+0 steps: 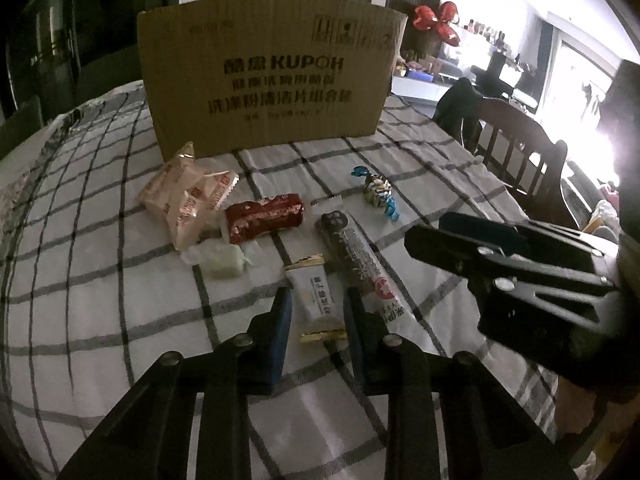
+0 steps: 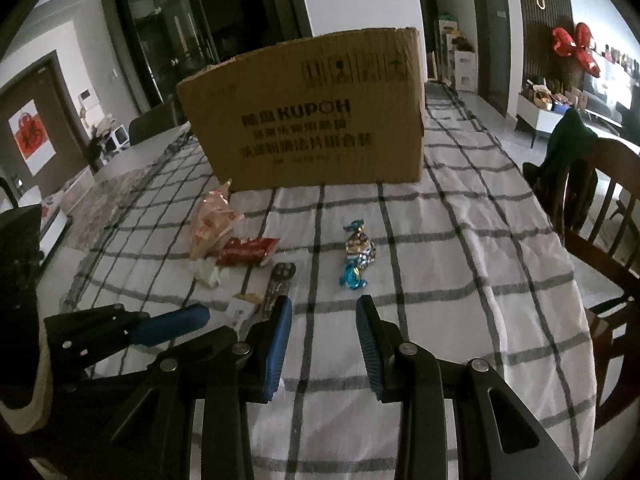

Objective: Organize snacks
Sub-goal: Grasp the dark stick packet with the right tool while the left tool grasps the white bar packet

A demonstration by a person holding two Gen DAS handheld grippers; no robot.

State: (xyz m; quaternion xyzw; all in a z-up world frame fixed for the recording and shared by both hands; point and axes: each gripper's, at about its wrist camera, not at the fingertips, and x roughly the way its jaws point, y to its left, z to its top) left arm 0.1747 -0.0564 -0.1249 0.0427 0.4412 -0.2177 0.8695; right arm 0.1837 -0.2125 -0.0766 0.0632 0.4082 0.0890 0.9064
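Observation:
Several snacks lie on the checked tablecloth in front of a cardboard box, also seen in the right wrist view. My left gripper is open, its jaws on either side of a small white packet. A long dark bar lies beside it. Further off are a red packet, pale pink packets, a greenish sweet and a blue foil candy. My right gripper is open and empty, the foil candy lying ahead of it.
A wooden chair with a dark garment stands at the table's right edge. The right gripper shows at the right of the left wrist view. The left gripper shows at the left of the right wrist view.

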